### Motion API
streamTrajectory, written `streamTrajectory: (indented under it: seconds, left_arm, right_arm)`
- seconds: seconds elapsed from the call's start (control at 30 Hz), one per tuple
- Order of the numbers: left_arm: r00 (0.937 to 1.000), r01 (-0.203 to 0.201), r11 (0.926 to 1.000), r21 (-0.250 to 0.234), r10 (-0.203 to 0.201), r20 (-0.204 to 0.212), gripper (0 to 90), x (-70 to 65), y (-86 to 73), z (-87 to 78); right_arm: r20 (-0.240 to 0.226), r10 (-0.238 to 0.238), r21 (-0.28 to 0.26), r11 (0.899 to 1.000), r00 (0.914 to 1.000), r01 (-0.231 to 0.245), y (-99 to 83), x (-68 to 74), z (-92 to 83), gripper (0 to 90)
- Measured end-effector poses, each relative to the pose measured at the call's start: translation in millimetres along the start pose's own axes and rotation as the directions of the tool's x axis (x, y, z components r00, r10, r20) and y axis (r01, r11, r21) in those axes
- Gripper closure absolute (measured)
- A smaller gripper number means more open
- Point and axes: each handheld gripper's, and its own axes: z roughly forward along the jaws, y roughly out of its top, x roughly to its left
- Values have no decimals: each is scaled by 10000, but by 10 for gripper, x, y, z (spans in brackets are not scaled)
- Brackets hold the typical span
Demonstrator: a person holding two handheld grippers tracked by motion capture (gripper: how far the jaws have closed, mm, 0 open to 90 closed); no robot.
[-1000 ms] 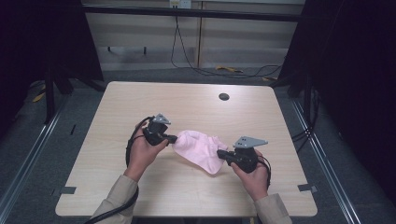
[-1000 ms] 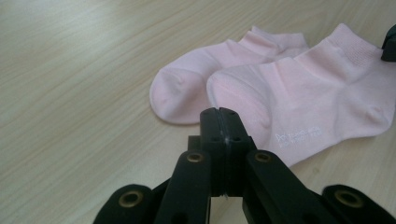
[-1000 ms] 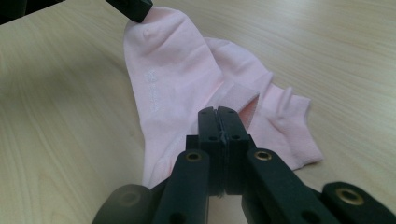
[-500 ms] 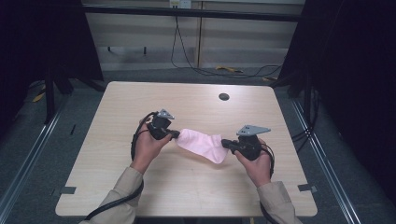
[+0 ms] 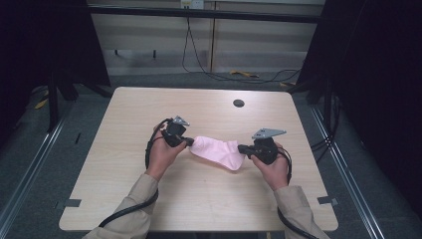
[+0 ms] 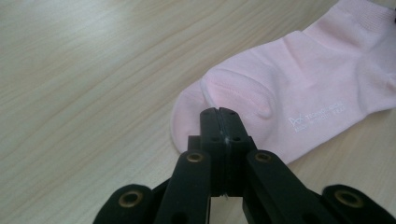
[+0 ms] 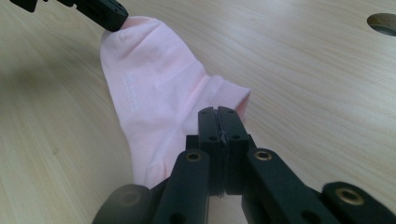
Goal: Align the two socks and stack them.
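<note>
Pink ankle sock [image 5: 219, 151] lies stretched between the two grippers near the middle of the table [image 5: 124, 199], a little toward the person's edge. Its long axis runs roughly parallel to that near edge, slanting slightly — the end on the person's left sits a touch farther from the edge than the other.

Left gripper [image 5: 189, 142] has its jaws pressed together on the toe end; in the left gripper view [image 6: 219, 116] the fabric puckers right at the closed tips. Right gripper [image 5: 241, 148] is likewise clamped on the cuff end, and in the right gripper view [image 7: 218, 114] the sock runs straight away from its tips toward the other gripper's black jaws.

So each hand holds one end, and the sock lies directly between them along the line joining the tools. Any flattening or folding would, I judge, turn on that line — drawing apart tautens it, bringing one end over the other folds it. A round cable hole [image 5: 238, 103] sits well apart, toward the far edge.
</note>
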Motion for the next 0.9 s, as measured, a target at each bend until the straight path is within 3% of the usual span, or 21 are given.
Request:
streamTrajectory:
  seconds: [0.5,0.67,0.9]
  left_arm:
    - [9996,-150,9994,320,158,-240,900,50,-18,146]
    - [9982,-418,9985,353,433,-411,897,44,-21,182]
    - [9979,-488,9976,484,509,-412,897,57,-2,207]
  right_arm:
    - [39,149,274,9995,9999,-150,-22,-34,162,897]
    - [104,252,321,9992,9996,-255,-59,-43,202,893]
    - [156,302,453,9985,9994,-309,-106,-57,236,893]
